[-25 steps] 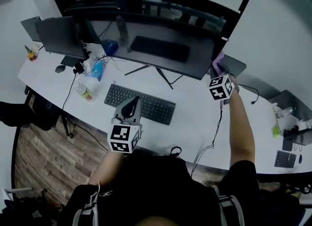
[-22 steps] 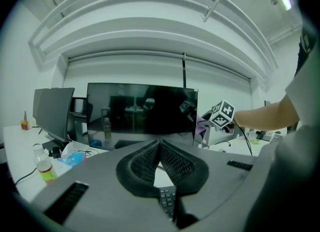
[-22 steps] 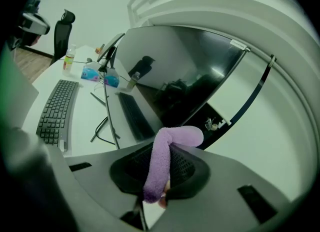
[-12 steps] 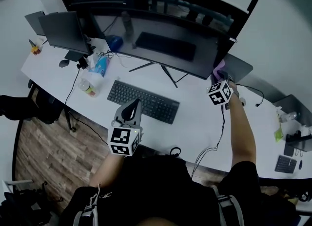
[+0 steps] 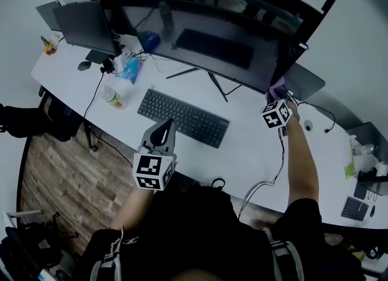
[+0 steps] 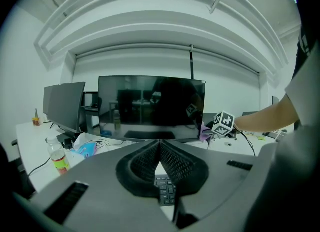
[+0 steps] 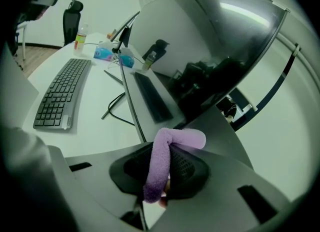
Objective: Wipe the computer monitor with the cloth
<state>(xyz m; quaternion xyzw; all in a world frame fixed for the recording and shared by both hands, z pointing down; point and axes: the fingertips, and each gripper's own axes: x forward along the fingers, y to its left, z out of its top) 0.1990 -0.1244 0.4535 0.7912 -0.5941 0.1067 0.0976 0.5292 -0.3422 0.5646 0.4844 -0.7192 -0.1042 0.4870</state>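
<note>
Cloth (image 7: 161, 162) pinched in right claw (image 7: 169, 148) beside monitor (image 5: 212, 43) corner; left claw (image 6: 160, 147) closed, empty.

Head view chops the monitor (image 5: 206, 37) off at 12 o'clock, so its top edge is out of frame. The cloth (image 5: 277, 86) is mostly tucked behind the marker cube (image 5: 274, 115) of the right claw (image 5: 276, 96), with just a purple scrap peeking out at the cube's 12 o'clock. In the right gripper view the cloth's lower end vanishes down between the jaws. In the left gripper view the keyboard (image 6: 165, 188) sits nearly all behind the left claw (image 6: 160, 143), only a few keys showing. The bottle (image 5: 111, 97) label's too small to read.
</note>
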